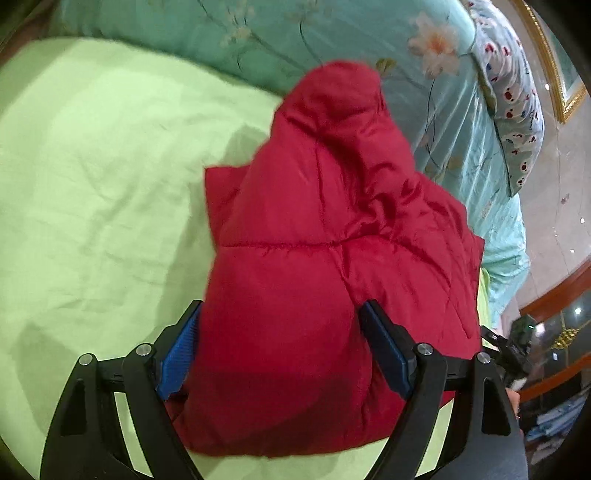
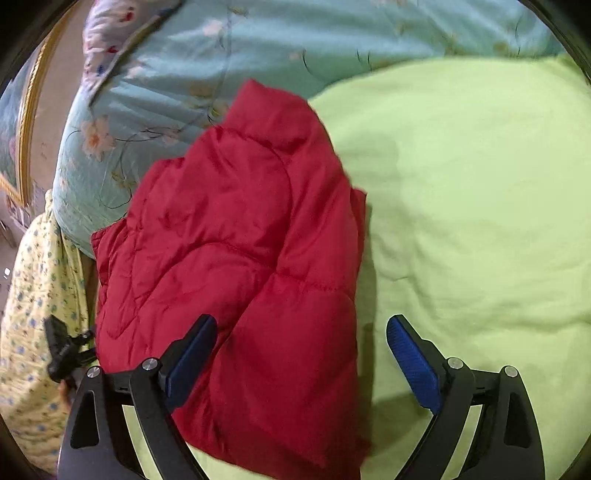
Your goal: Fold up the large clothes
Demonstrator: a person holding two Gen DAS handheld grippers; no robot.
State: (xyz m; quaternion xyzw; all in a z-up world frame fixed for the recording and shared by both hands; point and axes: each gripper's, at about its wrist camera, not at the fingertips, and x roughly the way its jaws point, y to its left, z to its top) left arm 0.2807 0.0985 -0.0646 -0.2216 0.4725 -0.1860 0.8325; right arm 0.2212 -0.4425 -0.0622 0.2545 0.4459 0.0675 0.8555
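A red puffer jacket (image 1: 325,266) lies folded into a thick bundle on the light green bedsheet (image 1: 92,184). My left gripper (image 1: 280,314) is open, its blue pads on either side of the bundle's near end, the fabric bulging between them. In the right wrist view the same jacket (image 2: 240,258) lies left of centre on the sheet (image 2: 480,203). My right gripper (image 2: 301,326) is open over the jacket's near right edge; its left pad (image 2: 192,362) rests on the fabric and its right pad (image 2: 413,365) is over bare sheet.
A teal floral quilt (image 1: 332,33) is heaped at the far side of the bed, touching the jacket's far end. A patterned pillow (image 1: 517,110) lies at its right. A yellow floral cloth (image 2: 33,314) hangs at the bed's edge. A gold picture frame (image 1: 554,74) is on the wall.
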